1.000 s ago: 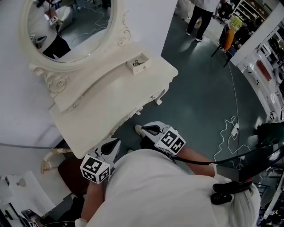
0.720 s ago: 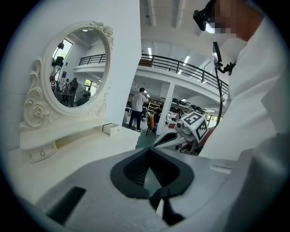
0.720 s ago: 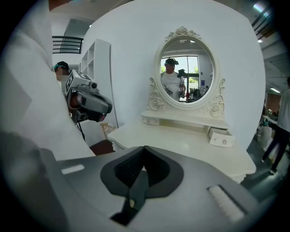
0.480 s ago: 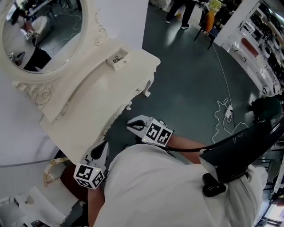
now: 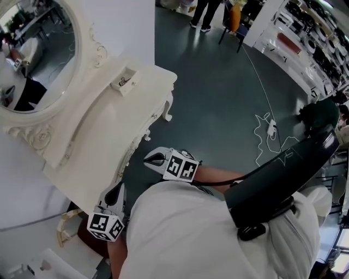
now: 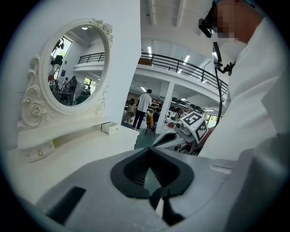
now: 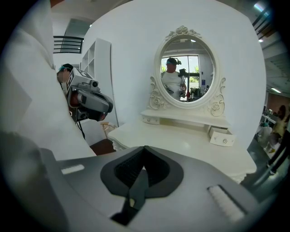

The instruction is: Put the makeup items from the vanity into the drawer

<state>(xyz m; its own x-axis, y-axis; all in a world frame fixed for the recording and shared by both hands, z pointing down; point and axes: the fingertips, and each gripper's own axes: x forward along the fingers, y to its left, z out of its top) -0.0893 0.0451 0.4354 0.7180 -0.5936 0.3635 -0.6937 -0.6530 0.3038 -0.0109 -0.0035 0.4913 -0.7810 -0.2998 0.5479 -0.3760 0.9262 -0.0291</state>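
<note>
The white vanity [image 5: 103, 131] with its oval mirror [image 5: 32, 60] stands at the left of the head view. A small drawer box [image 5: 124, 82] sits on its raised shelf, also seen in the left gripper view [image 6: 110, 128] and the right gripper view [image 7: 222, 137]. No makeup items show on the top. My left gripper [image 5: 116, 190] hangs shut at the vanity's near corner, close to my body. My right gripper [image 5: 150, 159] is shut with nothing in it, off the front edge over the floor. Each gripper view shows the other gripper: the right gripper [image 6: 167, 139], the left gripper [image 7: 102, 106].
A brown stool with a wicker frame [image 5: 68, 229] stands by the vanity's near end. A white cable and plug [image 5: 270, 128] lie on the dark green floor to the right. People [image 5: 199, 13] and a chair stand at the far end, with shelves at the upper right.
The head view has swung right, so the vanity sits further left in the frame. Both grippers have drifted left and lower in view and stay shut.
</note>
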